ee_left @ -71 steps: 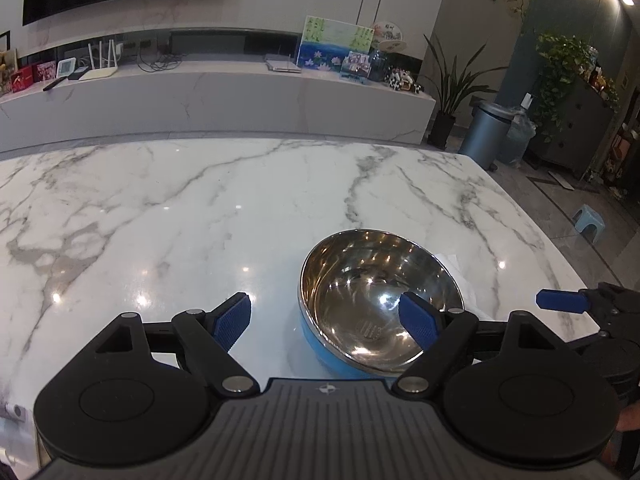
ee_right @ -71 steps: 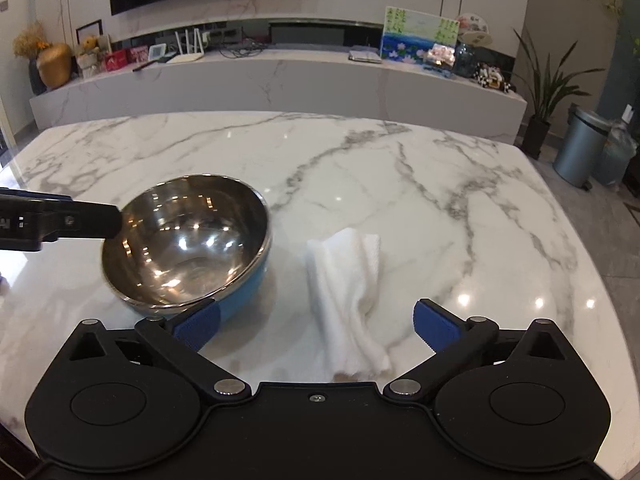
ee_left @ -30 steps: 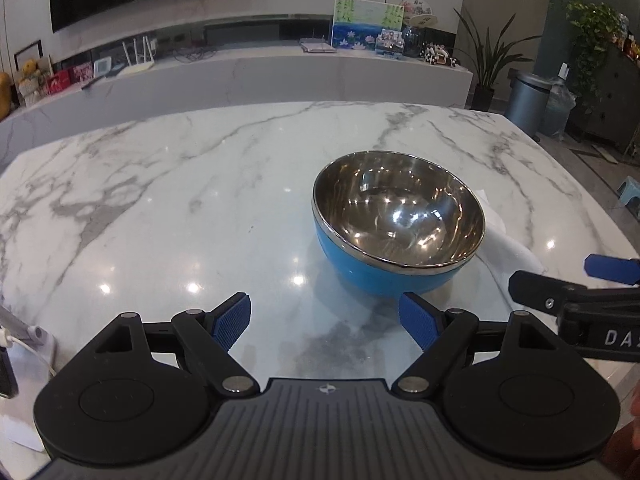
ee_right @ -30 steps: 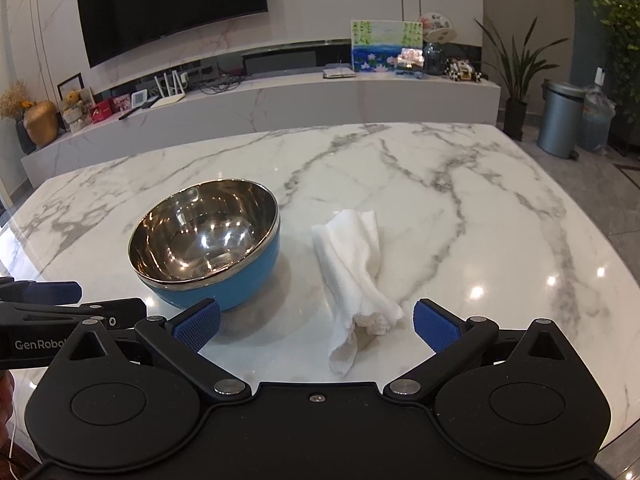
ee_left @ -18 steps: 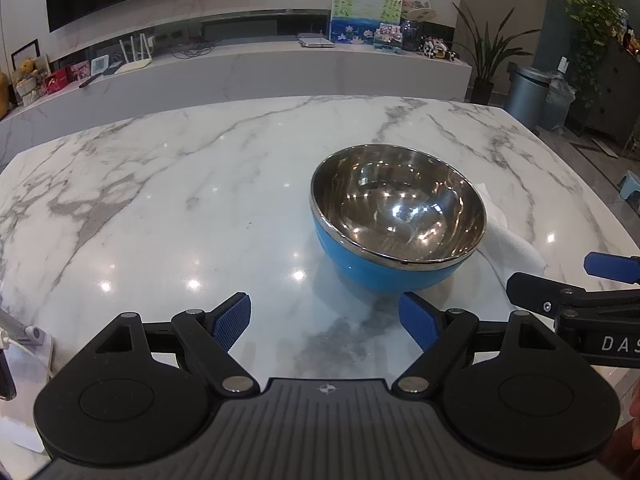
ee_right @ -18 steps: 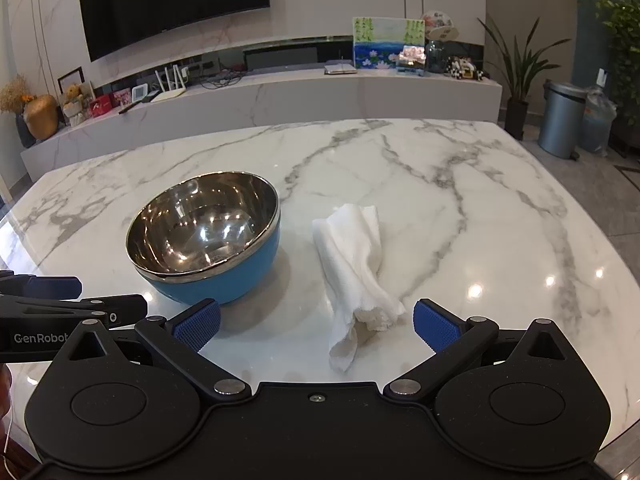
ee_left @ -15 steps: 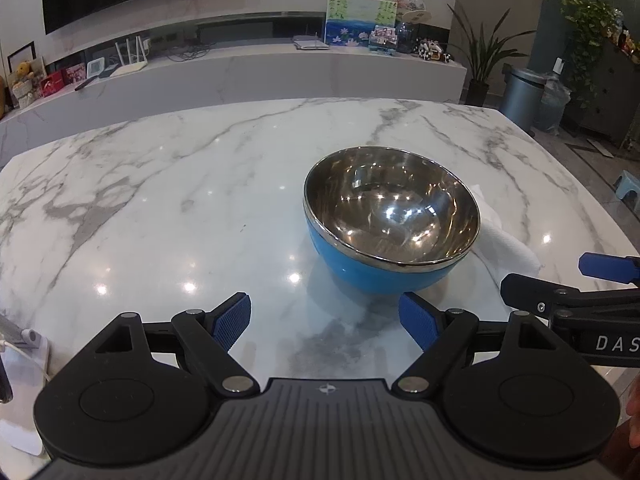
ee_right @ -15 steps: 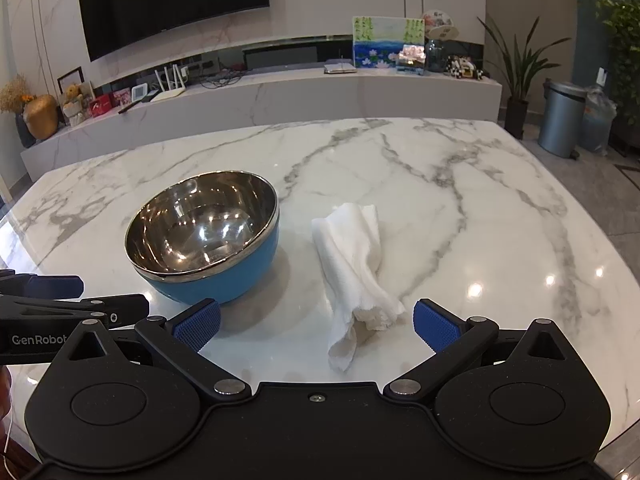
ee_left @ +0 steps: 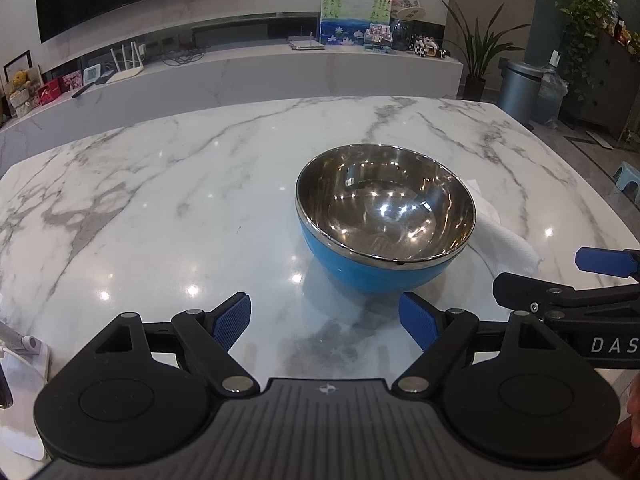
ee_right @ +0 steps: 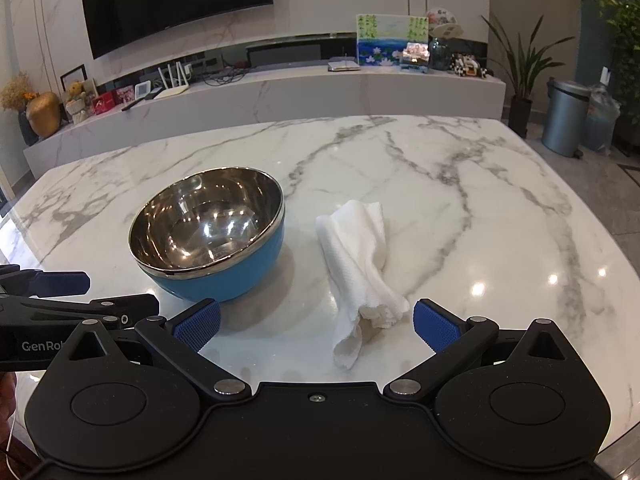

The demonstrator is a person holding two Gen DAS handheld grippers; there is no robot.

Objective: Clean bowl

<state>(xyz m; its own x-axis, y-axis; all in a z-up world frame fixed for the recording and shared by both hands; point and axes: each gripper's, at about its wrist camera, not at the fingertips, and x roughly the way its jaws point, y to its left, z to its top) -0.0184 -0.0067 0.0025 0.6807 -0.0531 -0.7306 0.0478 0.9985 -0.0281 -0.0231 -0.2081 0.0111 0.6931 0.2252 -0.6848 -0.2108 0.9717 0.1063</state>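
Both grippers pulled back from the bowl (ee_left: 386,232) since earlier, left gripper (ee_left: 326,322) fingers spread, right gripper (ee_right: 316,320) fingers spread, steel-lined blue bowl empty at centre frame, white cloth (ee_right: 356,248) beside it on worktop (ee_right: 480,184)

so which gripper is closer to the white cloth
Right. The right gripper sits just short of the white cloth, open. The left gripper faces the bowl, cloth beyond it.

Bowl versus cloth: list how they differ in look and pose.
The bowl is rigid, shiny steel inside with a blue outside; the cloth is soft, matte white. The bowl stands upright and open; the cloth lies crumpled in a long bundle. Both rest on the marble table, side by side, held by neither gripper.
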